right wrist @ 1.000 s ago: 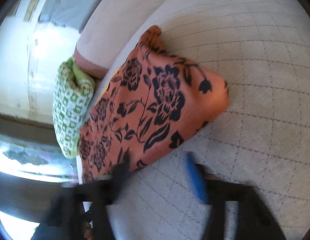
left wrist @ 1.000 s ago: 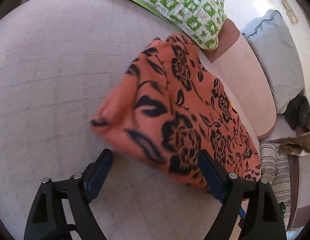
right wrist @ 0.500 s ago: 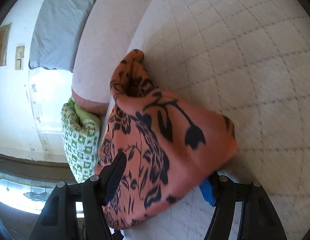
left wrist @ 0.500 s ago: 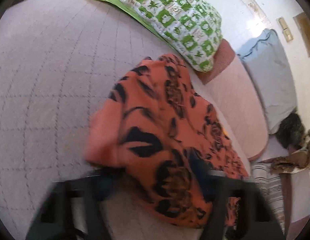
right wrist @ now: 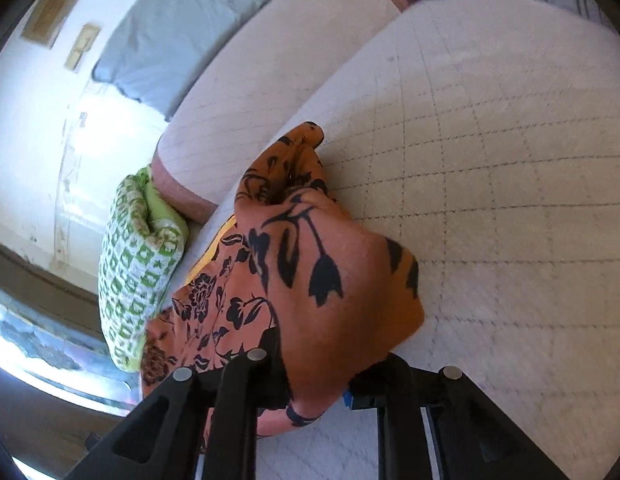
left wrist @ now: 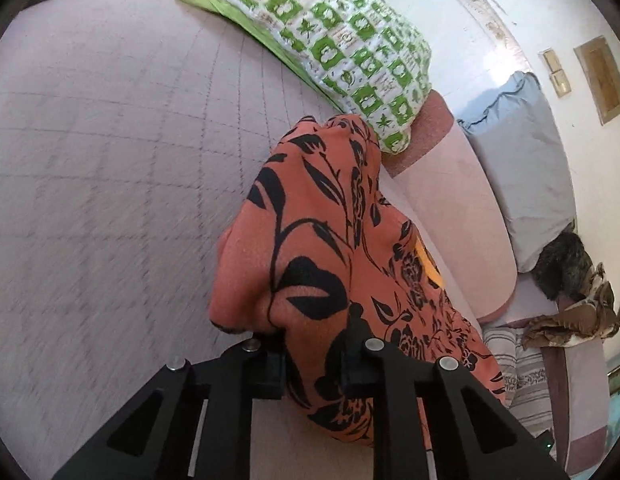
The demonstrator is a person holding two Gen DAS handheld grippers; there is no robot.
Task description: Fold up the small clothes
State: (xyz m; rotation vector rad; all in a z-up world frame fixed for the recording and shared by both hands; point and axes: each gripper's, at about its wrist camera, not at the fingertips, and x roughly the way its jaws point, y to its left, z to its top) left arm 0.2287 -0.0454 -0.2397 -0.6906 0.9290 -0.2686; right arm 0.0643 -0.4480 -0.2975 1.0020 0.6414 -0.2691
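Observation:
An orange garment with a black flower print lies bunched on the pale quilted bed cover. My left gripper is shut on its near corner, cloth pinched between the black fingers. In the right wrist view the same garment is pulled into a ridge, and my right gripper is shut on its other near corner. A yellow patch shows on the garment's far side.
A green-and-white checked pillow lies at the bed's far edge, touching the garment's far tip. A pink bolster and a grey-blue cushion lie beyond. Striped cloth and a dark bundle sit at the right.
Both grippers moved in over the garment's near corners and closed on them. The flat garment has been drawn up into a bunched ridge.

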